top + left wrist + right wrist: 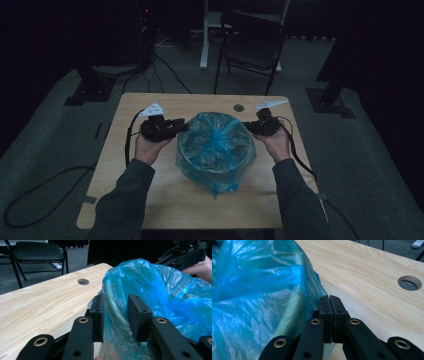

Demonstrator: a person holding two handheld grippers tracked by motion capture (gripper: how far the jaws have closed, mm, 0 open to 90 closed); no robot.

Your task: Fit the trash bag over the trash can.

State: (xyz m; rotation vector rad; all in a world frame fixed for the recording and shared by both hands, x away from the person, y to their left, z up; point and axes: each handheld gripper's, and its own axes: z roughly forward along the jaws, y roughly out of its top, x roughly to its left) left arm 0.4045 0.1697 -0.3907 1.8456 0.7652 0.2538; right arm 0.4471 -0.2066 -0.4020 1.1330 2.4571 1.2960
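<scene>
A round bin lined with a blue plastic bag (216,145) stands in the middle of the wooden table (150,200). My left gripper (182,125) is at the bin's left side. In the left gripper view its jaws (116,315) straddle the bag-covered rim (113,302), one pad outside and one inside, closed on it. My right gripper (250,127) is at the bin's right side. In the right gripper view its pads (329,305) are pressed together, and the blue bag's (257,290) film runs up to them and under the jaws.
A round cable hole (238,107) lies in the table's far edge, behind the bin. A black folding chair (252,45) stands beyond the table. Cables trail from both grippers over the table sides onto the grey floor. Bare wood surrounds the bin.
</scene>
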